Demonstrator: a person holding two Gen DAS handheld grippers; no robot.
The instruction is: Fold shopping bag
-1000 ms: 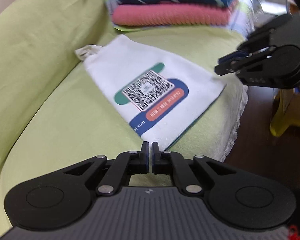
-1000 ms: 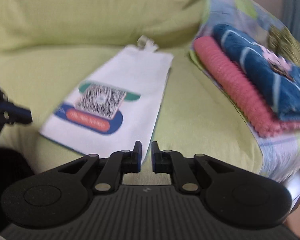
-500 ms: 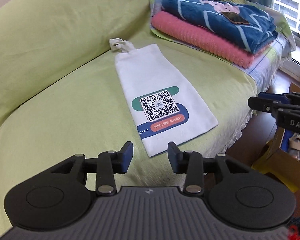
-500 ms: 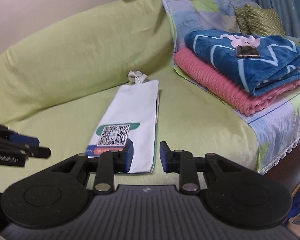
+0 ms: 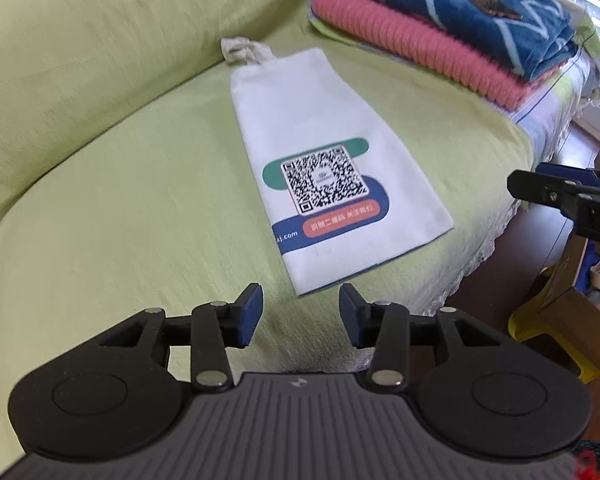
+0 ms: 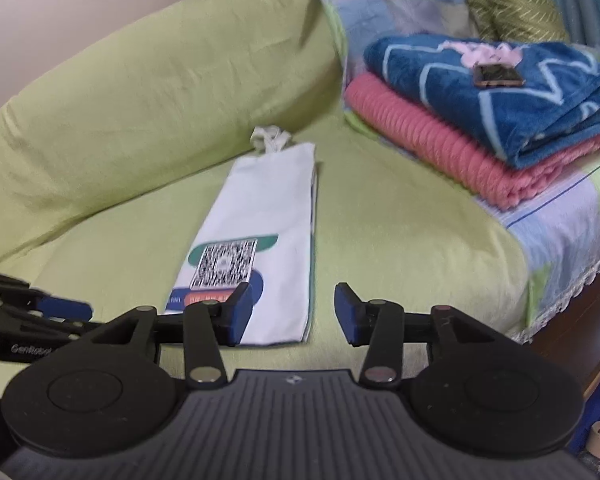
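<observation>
A white cloth shopping bag point(image 5: 324, 152) point(image 6: 268, 224) lies flat on the green sofa seat, folded lengthwise into a long strip. A QR code print point(image 5: 326, 180) sits near its close end, and its handles point(image 5: 242, 48) point toward the backrest. My left gripper point(image 5: 300, 312) hovers open just short of the bag's near edge, holding nothing. My right gripper point(image 6: 294, 312) is open too, above the bag's near right corner, empty. Each gripper shows at the edge of the other's view.
A pink and a blue folded blanket point(image 6: 500, 104) are stacked on the sofa's right side, with a phone point(image 6: 498, 76) on top. The sofa's front edge point(image 5: 480, 256) drops to a wooden floor where a yellow stool point(image 5: 552, 340) and a cardboard box stand.
Both grippers went from shut to open and pulled back from the bag. The bag lies as it did, released.
</observation>
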